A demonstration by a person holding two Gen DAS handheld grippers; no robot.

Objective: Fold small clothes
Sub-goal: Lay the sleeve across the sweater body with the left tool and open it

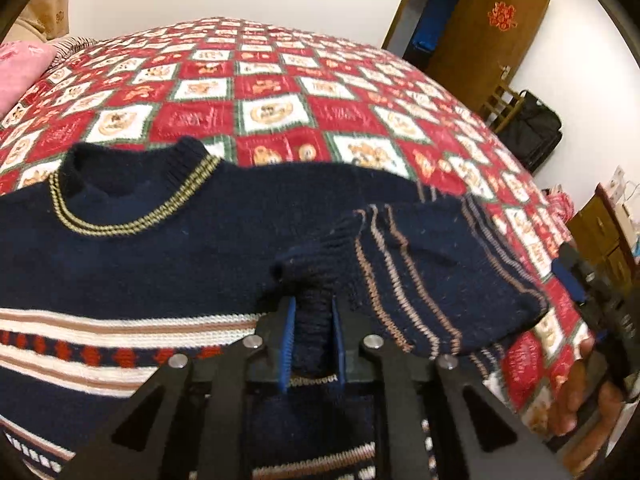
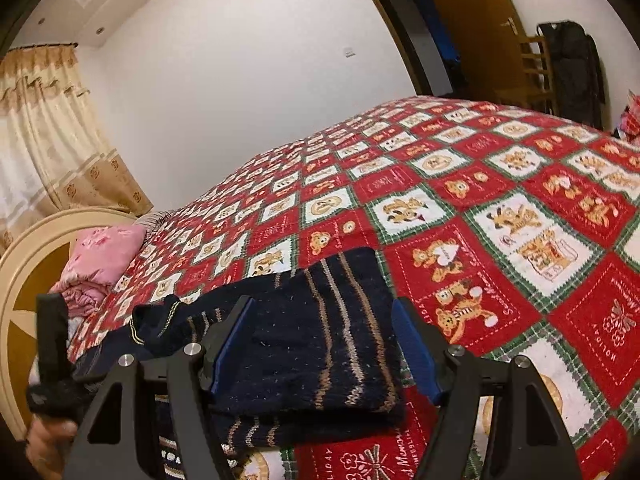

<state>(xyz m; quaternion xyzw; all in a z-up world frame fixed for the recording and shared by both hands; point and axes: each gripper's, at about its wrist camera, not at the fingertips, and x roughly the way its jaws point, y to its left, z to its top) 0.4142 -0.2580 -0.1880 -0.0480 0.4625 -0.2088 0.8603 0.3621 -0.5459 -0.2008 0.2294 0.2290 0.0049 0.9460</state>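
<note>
Bedroom: white walls, a brown door (image 1: 486,36) with a red paper ornament standing open at the far side, a black bag (image 1: 530,128) beside a wooden chair, cream curtains (image 2: 48,128) by the headboard (image 2: 24,280). The bed (image 1: 280,92) wears a red-and-white checked quilt with teddy-bear squares; a pink pillow (image 2: 106,256) sits at the head end. No worktop here, the bed is the surface.

A navy knit sweater (image 1: 140,256) lies flat, front up, on the near part of the quilt, its gold-striped collar (image 1: 132,184) pointing toward the far side. I'm on the sleeve fold. My left tongs (image 1: 314,336) are clamped on the ribbed cuff (image 1: 312,280) of the striped sleeve (image 1: 420,264), which is lifted and bent in over the chest. My right tongs (image 2: 324,344) stand apart, holding nothing, with the fold of that sleeve lying between the blue pads (image 2: 416,352) but not pinched; I can't tell whether the pads touch the knit.

Judging from this, the sleeve is only partly across. The next move needs me to carry the cuff further over the body, lay it flat along the chest, then let go. The right tongs should pin or guide the shoulder crease so the fold line stays straight. The knit is thick and floppy, so it may bunch at the bend.
</note>
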